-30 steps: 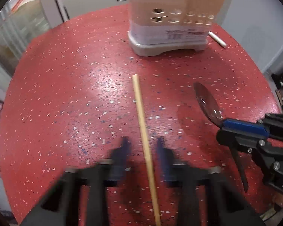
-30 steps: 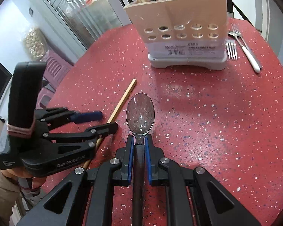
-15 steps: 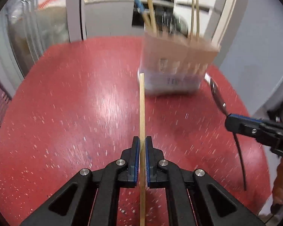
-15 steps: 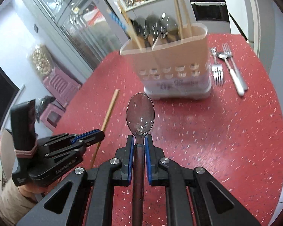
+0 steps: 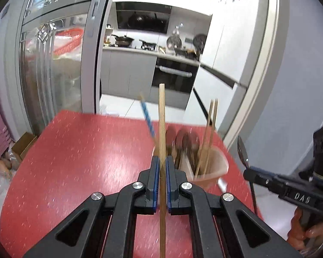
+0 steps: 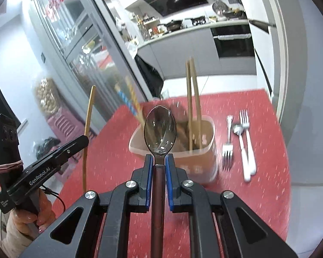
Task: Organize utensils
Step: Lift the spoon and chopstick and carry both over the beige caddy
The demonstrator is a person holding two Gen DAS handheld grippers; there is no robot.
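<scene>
My left gripper (image 5: pixel 161 165) is shut on a wooden chopstick (image 5: pixel 161 118), held up above the red table (image 5: pixel 75 150); the chopstick also shows in the right wrist view (image 6: pixel 88 116). My right gripper (image 6: pixel 160 161) is shut on a dark-handled spoon (image 6: pixel 160 129), bowl pointing forward; the spoon also shows in the left wrist view (image 5: pixel 243 152). The beige utensil holder (image 6: pixel 206 150) stands just beyond both, holding chopsticks (image 6: pixel 192 99), dark spoons and a blue-striped stick (image 6: pixel 127 101). It also shows in the left wrist view (image 5: pixel 217 169).
Two forks (image 6: pixel 227 150) and a white-handled spoon (image 6: pixel 245 150) lie on the table right of the holder. A glass cabinet (image 5: pixel 43 75) stands to the left, a kitchen counter (image 5: pixel 150 51) and a grey wall beyond the table's far edge.
My left gripper closed on the chopstick and lifted it off the table. Both grippers have risen and tilted up, nearing the holder with their utensils.
</scene>
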